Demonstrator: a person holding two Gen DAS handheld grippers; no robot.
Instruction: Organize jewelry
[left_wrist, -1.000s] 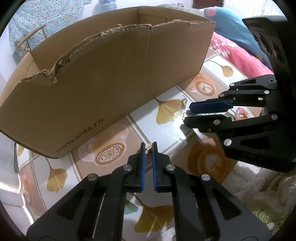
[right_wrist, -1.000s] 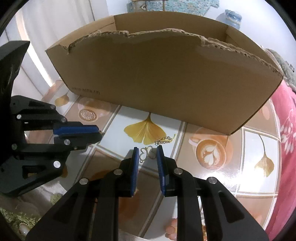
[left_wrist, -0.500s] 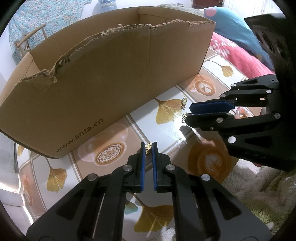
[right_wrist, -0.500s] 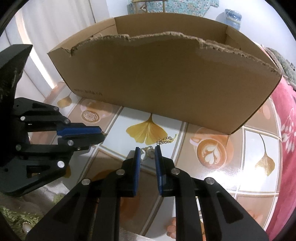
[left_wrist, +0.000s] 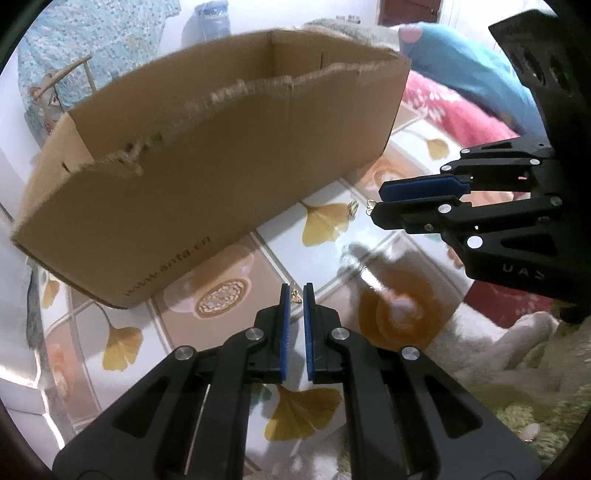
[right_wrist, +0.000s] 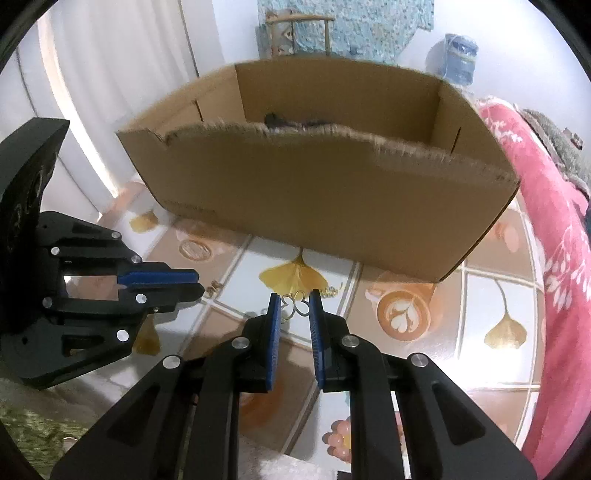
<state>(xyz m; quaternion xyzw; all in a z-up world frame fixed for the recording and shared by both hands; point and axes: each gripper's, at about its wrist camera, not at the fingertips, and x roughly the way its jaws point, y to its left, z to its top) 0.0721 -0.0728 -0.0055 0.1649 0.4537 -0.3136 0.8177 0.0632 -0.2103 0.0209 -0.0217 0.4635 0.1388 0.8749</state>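
The cardboard box (right_wrist: 325, 199) sat on the worktop (right_wrist: 491, 295) behind both claws; a chain (right_wrist: 330, 291) lay before it, a blanket (right_wrist: 554, 258) to its right.

A glossy surface (right_wrist: 491, 295) printed with yellow ginkgo leaves and latte-art cups in squared panels reflects the room's light, and a shaggy pale-green rug (left_wrist: 524, 417) lies at its near edge. Behind it a white curtain (right_wrist: 122, 74) glows with daylight on the left of the right wrist view, beside a wooden chair (right_wrist: 299, 33) draped with a light-blue floral cloth (right_wrist: 362, 26) and a blue water jug (right_wrist: 456, 55) against the white wall (right_wrist: 517, 62). A pink floral blanket (right_wrist: 554, 240) and a blue cushion (left_wrist: 461, 62) are heaped along the right side.
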